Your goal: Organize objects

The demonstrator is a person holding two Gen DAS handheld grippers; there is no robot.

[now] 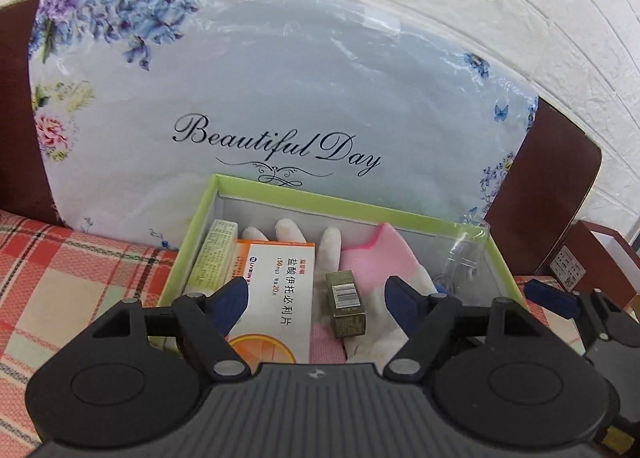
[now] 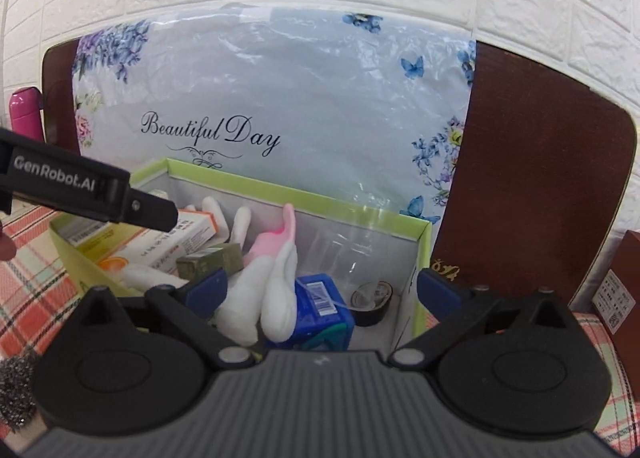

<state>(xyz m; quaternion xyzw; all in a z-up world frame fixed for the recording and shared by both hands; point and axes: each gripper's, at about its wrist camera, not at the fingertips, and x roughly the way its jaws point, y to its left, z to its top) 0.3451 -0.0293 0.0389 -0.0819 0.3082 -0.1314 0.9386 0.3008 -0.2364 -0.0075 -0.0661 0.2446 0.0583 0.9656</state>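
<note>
While both grippers hover over the green-rimmed box (image 1: 280, 194) on the plaid bed cover (image 1: 60, 278), the left gripper (image 1: 316, 294) has its fingers spread wide and empty, as does the right gripper (image 2: 320, 288). The small olive carton (image 1: 346, 304) lies on the gloves (image 1: 360, 258) inside the box, directly between the left fingers, toward 12 o'clock, its long axis running roughly along them. The left looks nearer; the orange-and-white medicine box (image 1: 276, 294) sits just beside at 9 o'clock.

Both wrist views look close down into the green-rimmed box (image 1: 280, 194) (image 2: 320, 198) (right view from further right).
</note>
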